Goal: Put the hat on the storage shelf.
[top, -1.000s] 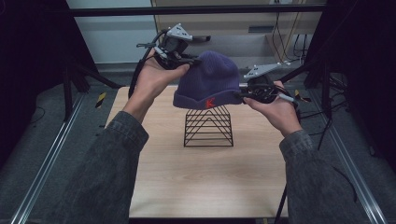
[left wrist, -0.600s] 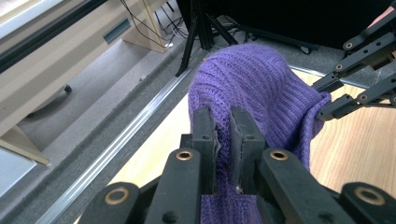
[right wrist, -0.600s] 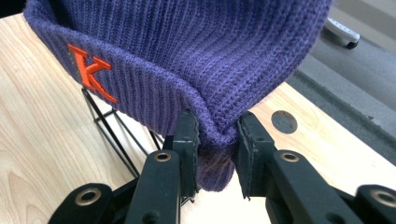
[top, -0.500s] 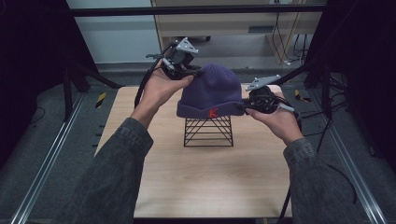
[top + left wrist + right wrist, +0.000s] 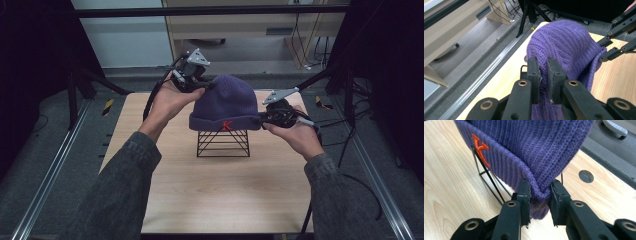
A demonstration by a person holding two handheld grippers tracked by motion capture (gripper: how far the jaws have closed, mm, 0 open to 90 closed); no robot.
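Observation:
A purple knitted beanie (image 5: 227, 102) with an orange K (image 5: 227, 125) on its cuff sits over the top of a black wire stand (image 5: 223, 143) at the table's middle. My left gripper (image 5: 201, 86) is shut on the hat's fabric at its far left side; in the left gripper view the jaws (image 5: 543, 72) pinch a fold of the beanie (image 5: 566, 42). My right gripper (image 5: 261, 119) is shut on the cuff at the hat's right edge, and its jaws (image 5: 540, 192) squeeze the folded rim of the beanie (image 5: 536, 145). The stand's wires (image 5: 486, 177) show under the cuff.
The wooden table (image 5: 220, 200) has bare surface in front of the stand and to both sides. A round hole (image 5: 586, 176) sits in the tabletop near its far edge. Metal rails (image 5: 45, 180) and black frame legs (image 5: 75, 95) flank the table.
Both grippers have come down with the beanie, which has dropped from above the stand onto its top and now hangs level.

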